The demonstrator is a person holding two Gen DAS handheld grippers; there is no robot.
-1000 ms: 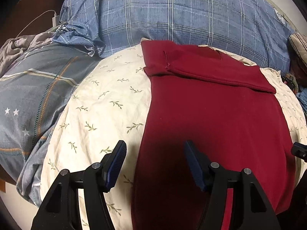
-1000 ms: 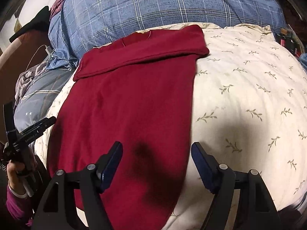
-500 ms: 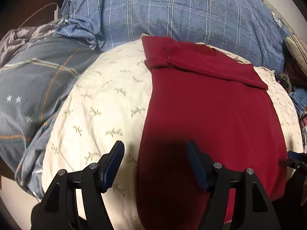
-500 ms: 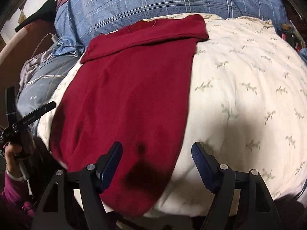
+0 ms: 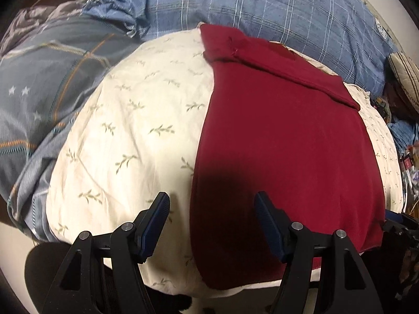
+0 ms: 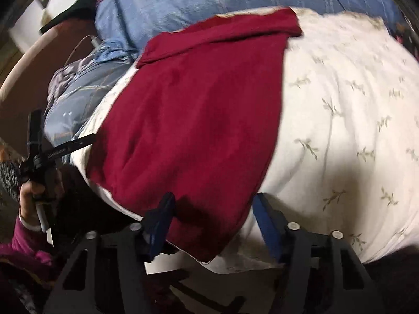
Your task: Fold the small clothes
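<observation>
Home bedroom (plaid duvet (image 5: 262, 2), pillow (image 5: 125, 120))

You have the dark red folded garment (image 5: 282, 141) lying on the cream leaf-print cushion (image 5: 136, 130), the blue plaid pillow (image 5: 262, 2) behind it.

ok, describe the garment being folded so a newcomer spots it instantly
On the cream leaf-print quilt, in front of the blue plaid pillow, lies a dark red knit garment. It's the only solid-coloured cloth there, its far end folded into a band.
</observation>
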